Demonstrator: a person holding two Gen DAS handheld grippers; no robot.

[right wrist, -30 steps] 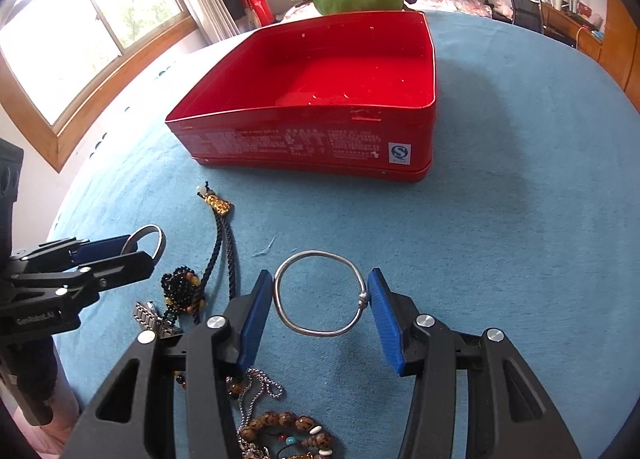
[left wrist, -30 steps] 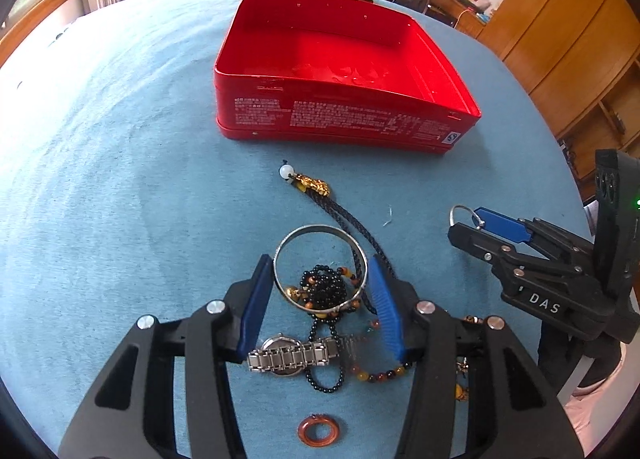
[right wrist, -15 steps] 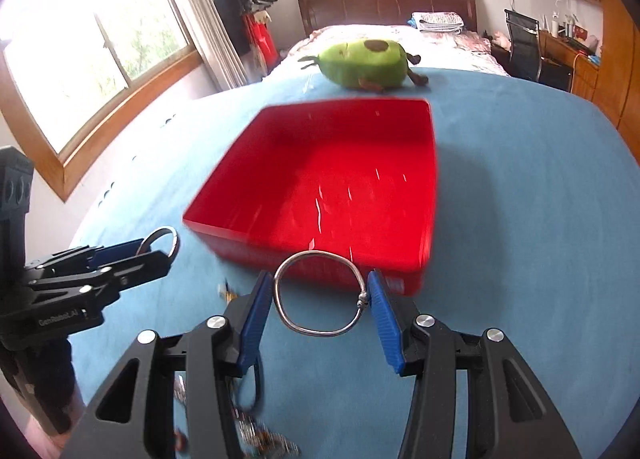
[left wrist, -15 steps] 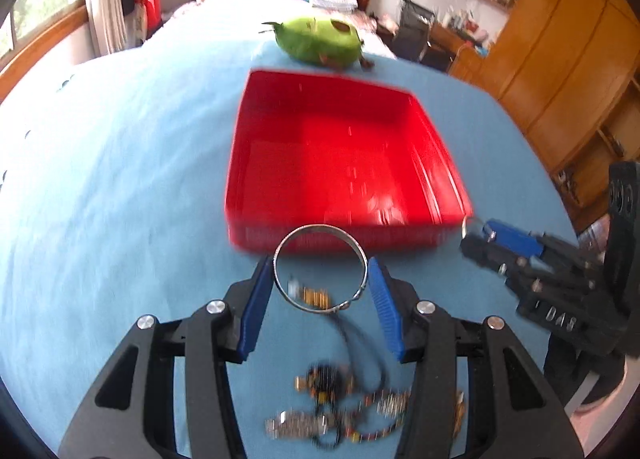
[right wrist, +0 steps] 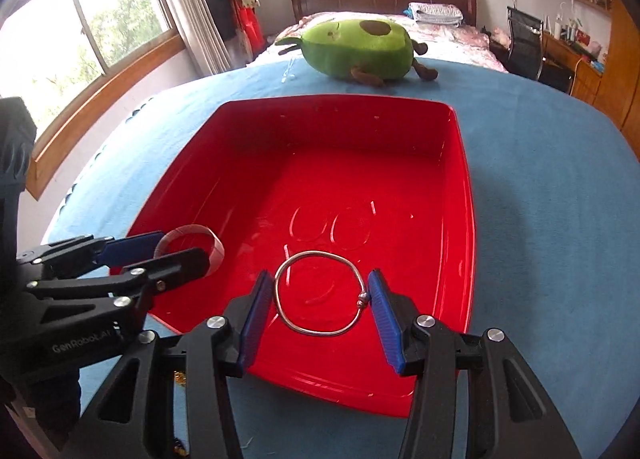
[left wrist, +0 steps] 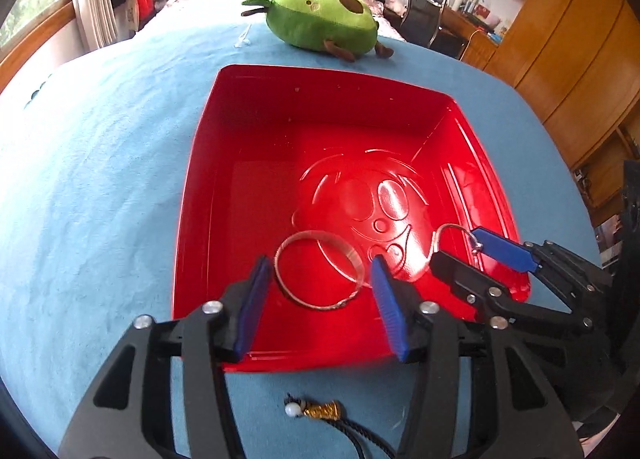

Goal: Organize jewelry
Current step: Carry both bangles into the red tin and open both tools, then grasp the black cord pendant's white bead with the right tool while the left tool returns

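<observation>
Both grippers hang over the open red tin box point(left wrist: 200, 179). My left gripper point(left wrist: 319, 263) has its jaws opening. The wide silver bangle point(left wrist: 320, 306) sits tilted between the blue pads, with a gap at the right pad, above the box floor. My right gripper point(right wrist: 319, 277) is shut on a thin silver bangle point(right wrist: 320, 333) with a bead clasp, held flat over the box point(right wrist: 464, 219). In the right wrist view, the left gripper point(right wrist: 182, 247) and its wide bangle point(right wrist: 214, 247) are at the left. In the left wrist view, the right gripper point(left wrist: 456, 247) and its thin bangle point(left wrist: 444, 229) are at the right.
A green avocado plush point(left wrist: 324, 25) lies on the blue cloth just behind the box. In front of the box lies a dark cord with a gold charm and white bead point(left wrist: 316, 409). A bed, a chair and wooden cupboards stand beyond.
Both grippers have moved forward with their bangles, from above the jewelry pile to over the red box. The left jaws have widened and the wide bangle now tilts loose.
</observation>
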